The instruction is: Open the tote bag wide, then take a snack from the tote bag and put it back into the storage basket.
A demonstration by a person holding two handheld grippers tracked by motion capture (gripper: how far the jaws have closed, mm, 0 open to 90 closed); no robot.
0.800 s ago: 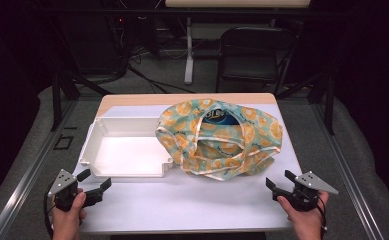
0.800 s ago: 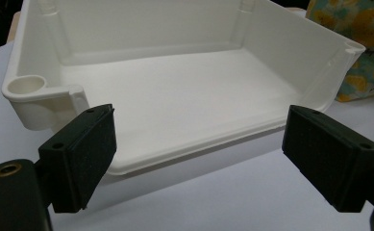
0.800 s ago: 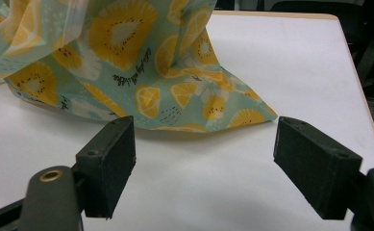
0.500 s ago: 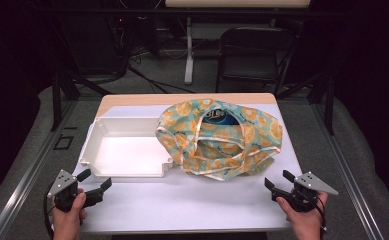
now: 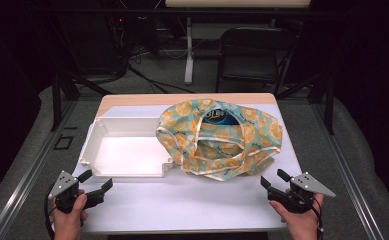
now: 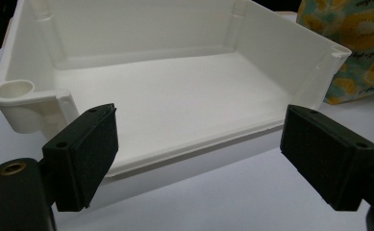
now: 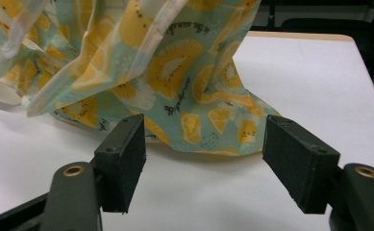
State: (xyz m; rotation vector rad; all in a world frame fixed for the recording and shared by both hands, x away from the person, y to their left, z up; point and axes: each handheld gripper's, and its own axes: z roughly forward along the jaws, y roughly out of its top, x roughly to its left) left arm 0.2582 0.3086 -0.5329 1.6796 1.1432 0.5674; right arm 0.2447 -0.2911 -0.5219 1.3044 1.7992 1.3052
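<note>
A teal cloth bag printed with orange slices lies crumpled on the white table, its mouth showing a blue packet inside. Left of it sits a white plastic tray with nothing in it. My left gripper is open near the front left corner, just short of the tray. Open as well, my right gripper hovers at the front right, facing the bag's near edge with nothing between its jaws.
A black folding chair and a table leg stand beyond the far edge. Dark floor and metal rails run along both sides of the table.
Both grippers have barely shifted; the bag and tray have not moved.
</note>
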